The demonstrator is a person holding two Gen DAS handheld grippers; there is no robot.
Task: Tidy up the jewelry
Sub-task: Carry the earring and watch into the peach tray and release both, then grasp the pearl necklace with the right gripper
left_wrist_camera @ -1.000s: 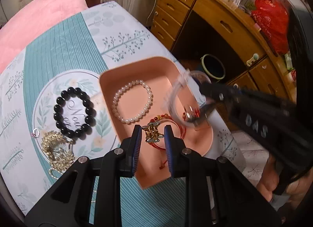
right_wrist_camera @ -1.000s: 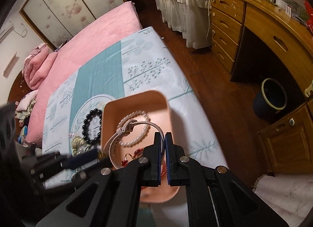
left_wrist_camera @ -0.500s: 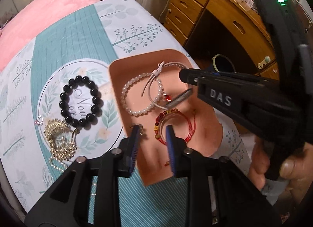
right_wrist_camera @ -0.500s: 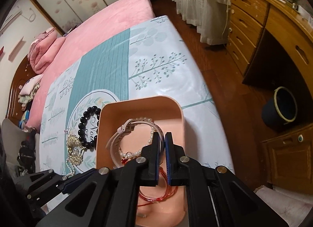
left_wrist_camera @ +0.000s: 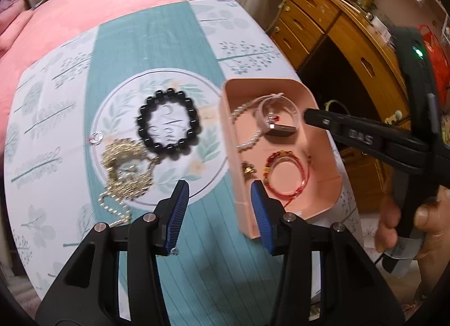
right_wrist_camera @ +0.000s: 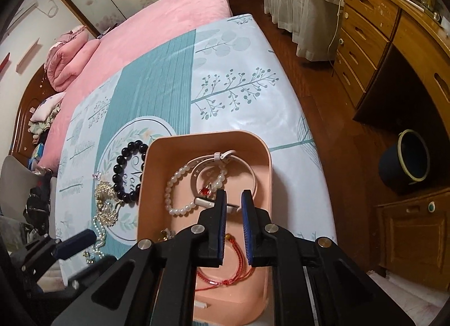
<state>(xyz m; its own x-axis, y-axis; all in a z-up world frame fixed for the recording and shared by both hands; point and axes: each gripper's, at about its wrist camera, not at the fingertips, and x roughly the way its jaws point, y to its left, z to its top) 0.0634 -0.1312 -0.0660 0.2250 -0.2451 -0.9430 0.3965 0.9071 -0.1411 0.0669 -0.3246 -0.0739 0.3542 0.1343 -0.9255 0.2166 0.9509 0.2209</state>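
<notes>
A pink tray [left_wrist_camera: 323, 202] [right_wrist_camera: 264, 157] sits on the patterned cloth. It holds a pearl bracelet [right_wrist_camera: 175, 185], a white-strap watch [right_wrist_camera: 233, 161] [left_wrist_camera: 281, 129] and a red cord bracelet [left_wrist_camera: 285, 174] [right_wrist_camera: 225, 278]. A black bead bracelet [left_wrist_camera: 168, 120] [right_wrist_camera: 123, 171] and a gold chain pile [left_wrist_camera: 126, 165] [right_wrist_camera: 105, 205] lie on the cloth left of the tray. My left gripper [left_wrist_camera: 218, 210] is open and empty over the tray's near left edge. My right gripper [right_wrist_camera: 233, 222] is open, empty, just above the watch in the tray.
A small clear ring [left_wrist_camera: 95, 138] lies on the cloth left of the gold chain. A pink bed [right_wrist_camera: 157, 25] lies behind the table. A wooden desk with drawers [right_wrist_camera: 374, 30] and a dark bin [right_wrist_camera: 403, 161] stand to the right.
My right gripper lowered the watch into the tray, opened and let it go. My left gripper opened wide and shifted left, toward the black beads and gold chain.
</notes>
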